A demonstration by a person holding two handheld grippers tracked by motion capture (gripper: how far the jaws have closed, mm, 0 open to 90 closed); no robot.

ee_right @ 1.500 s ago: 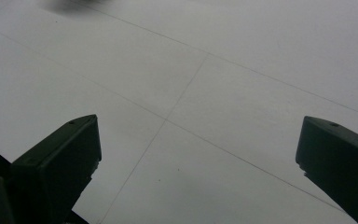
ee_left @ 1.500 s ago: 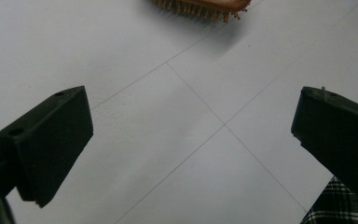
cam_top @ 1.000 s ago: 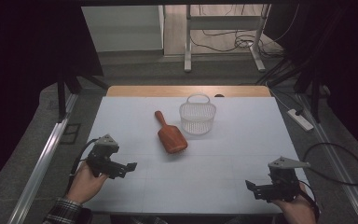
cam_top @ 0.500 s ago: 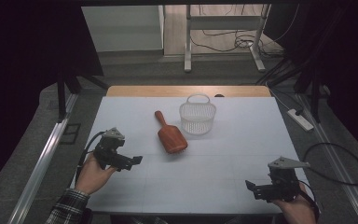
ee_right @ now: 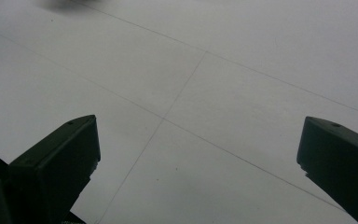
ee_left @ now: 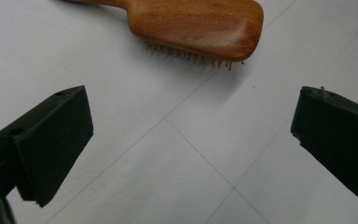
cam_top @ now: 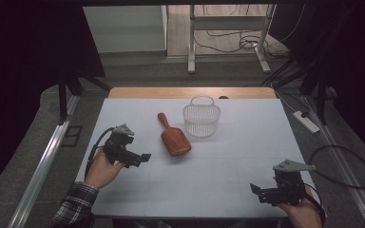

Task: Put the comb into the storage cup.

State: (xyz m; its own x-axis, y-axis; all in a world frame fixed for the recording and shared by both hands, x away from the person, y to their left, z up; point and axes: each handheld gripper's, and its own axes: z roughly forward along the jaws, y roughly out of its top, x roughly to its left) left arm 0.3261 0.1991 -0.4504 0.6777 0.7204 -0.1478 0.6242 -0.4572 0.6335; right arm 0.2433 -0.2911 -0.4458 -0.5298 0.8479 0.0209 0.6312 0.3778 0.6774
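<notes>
The left tongs (cam_top: 142, 157), spread empty, have slid toward the wooden hairbrush (cam_top: 175, 138) at their 2 o'clock, likely to grab it; right tongs (cam_top: 256, 189) wait spread.

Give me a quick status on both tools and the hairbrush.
Left tool open, near hairbrush, not touching. Right tool open, over bare table. Brush bristles-down beside basket. Path clear.

Dim room, dark at left & right edges; white surface (cam_top: 228, 180) evenly lit from above. Soft shadow under hairbrush (ee_left: 200, 23). Slight blur in right gripper view's far corner, no glare.
</notes>
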